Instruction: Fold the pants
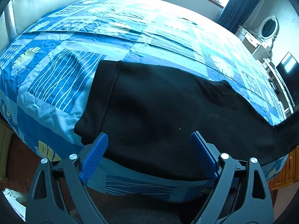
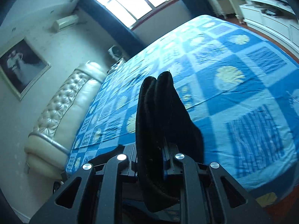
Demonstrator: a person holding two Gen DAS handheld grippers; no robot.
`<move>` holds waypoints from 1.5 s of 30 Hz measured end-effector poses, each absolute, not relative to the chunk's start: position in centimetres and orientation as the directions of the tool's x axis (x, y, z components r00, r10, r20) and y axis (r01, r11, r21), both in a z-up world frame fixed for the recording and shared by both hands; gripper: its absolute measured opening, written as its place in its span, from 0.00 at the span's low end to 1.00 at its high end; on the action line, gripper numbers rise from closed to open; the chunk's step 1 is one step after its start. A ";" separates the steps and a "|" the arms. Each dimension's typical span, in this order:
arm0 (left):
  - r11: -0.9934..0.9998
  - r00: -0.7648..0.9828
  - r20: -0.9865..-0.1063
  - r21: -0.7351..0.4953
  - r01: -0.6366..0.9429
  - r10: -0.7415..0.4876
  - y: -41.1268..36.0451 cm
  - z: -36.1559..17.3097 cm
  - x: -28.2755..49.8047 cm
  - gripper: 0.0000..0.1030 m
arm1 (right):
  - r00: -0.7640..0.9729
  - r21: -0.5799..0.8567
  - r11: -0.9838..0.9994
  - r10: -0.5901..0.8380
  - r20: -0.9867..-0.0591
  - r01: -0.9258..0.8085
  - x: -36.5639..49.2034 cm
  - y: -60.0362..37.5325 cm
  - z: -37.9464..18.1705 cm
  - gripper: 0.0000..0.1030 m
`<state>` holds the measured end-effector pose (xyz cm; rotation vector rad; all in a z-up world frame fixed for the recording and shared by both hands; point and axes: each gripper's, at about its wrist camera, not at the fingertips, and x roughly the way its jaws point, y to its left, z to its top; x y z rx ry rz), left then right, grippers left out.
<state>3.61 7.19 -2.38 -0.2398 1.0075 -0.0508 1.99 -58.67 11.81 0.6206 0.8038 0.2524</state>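
Black pants (image 1: 158,108) lie across the near edge of the bed, waistband end at the left, the rest running right and lifting off the bed at the far right. My left gripper (image 1: 149,145) is open, its blue fingers (image 1: 95,155) spread wide just above the near side of the pants, holding nothing. My right gripper (image 2: 158,156) is shut on a bunched end of the pants (image 2: 158,112), held up above the bed; its fingertips are hidden in the cloth.
The bed has a blue patchwork cover (image 1: 130,37) and a padded cream headboard (image 2: 61,108). A white dresser with an oval mirror (image 1: 261,35) and a window (image 2: 134,0) stand beyond. Wooden floor (image 1: 18,158) lies below the bed's edge.
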 end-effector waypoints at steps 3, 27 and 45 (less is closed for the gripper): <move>0.969 0.529 -0.832 -0.237 -0.070 -0.166 7.0 -2.4 3.6 0.87 | 0.648 0.592 0.806 0.462 -0.606 -0.021 3.2 -54.6 11.3 0.17; 0.970 0.521 -0.830 -0.242 -0.019 -0.197 4.8 -2.1 3.3 0.87 | 0.378 0.299 0.948 0.317 -0.870 -0.107 6.9 -31.1 -1.8 0.17; 0.969 0.514 -0.832 -0.249 -0.005 -0.211 4.3 -2.2 3.2 0.87 | 0.355 0.231 0.966 0.258 -0.899 -0.118 6.9 -27.3 -3.7 0.19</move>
